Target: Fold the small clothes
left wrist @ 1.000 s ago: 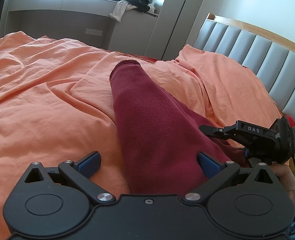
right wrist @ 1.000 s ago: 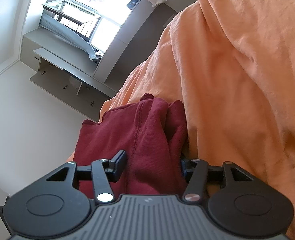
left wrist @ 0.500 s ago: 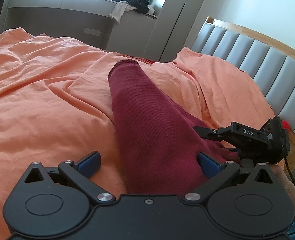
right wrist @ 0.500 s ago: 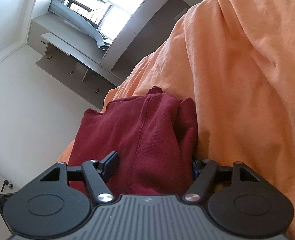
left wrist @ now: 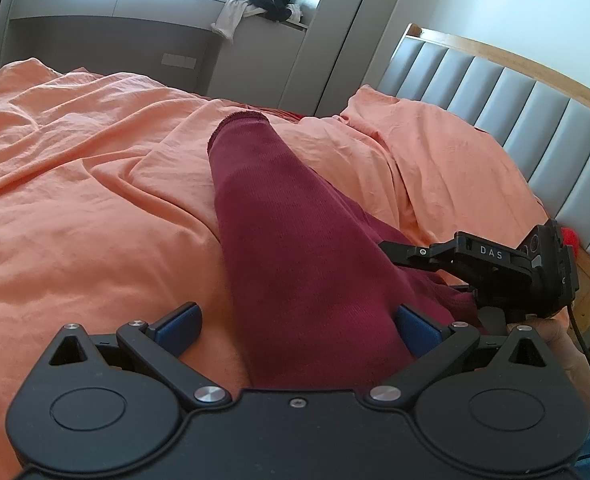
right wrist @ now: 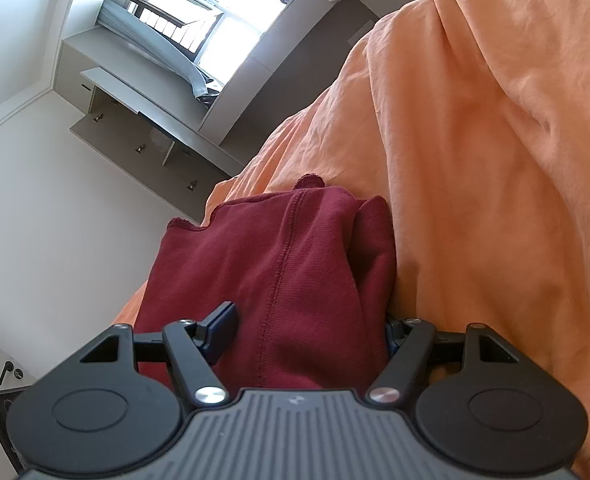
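Currently, a maroon garment [left wrist: 295, 248] lies on the orange bedsheet [left wrist: 75, 208] between both sets of jaws.
The left gripper [left wrist: 295, 326] stands with jaws apart, cloth touching only its right pad. Only the left view shows the headboard [left wrist: 535, 120] and the right gripper [left wrist: 387, 250] side-on; only the right view shows the garment's seam. The right gripper's jaws, apart, have just been opening around the cloth, wider than one second earlier.
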Demonstrator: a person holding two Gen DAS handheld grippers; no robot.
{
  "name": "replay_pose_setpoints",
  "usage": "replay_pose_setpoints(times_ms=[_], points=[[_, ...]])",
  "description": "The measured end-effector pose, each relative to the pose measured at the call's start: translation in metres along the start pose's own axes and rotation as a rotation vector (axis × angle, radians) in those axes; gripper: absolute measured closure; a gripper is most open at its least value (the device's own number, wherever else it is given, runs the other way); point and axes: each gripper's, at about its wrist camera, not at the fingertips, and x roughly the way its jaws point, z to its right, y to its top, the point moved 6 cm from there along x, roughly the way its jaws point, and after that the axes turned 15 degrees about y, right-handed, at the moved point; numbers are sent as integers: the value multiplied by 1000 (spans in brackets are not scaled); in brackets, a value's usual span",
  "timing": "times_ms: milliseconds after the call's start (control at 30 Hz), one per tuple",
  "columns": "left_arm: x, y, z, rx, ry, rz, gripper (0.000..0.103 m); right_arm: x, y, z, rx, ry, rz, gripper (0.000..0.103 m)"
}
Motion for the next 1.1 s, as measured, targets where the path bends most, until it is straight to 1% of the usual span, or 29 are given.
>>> replay_pose_setpoints(times_ms=[100, 367, 633, 1100], points=[[0, 0, 0, -1, 1, 1, 0, 0, 0, 0, 2, 0, 2, 29], [0, -1, 0, -1, 1, 9, 0, 2, -2, -3, -10, 2, 0, 24], [-1, -2, 0, -1, 1, 10, 0, 3, -1, -5, -7, 12, 6, 13], [1, -4, 0, 5, -13, 4, 0, 8, -6, -17, -51, -43, 15, 12]])
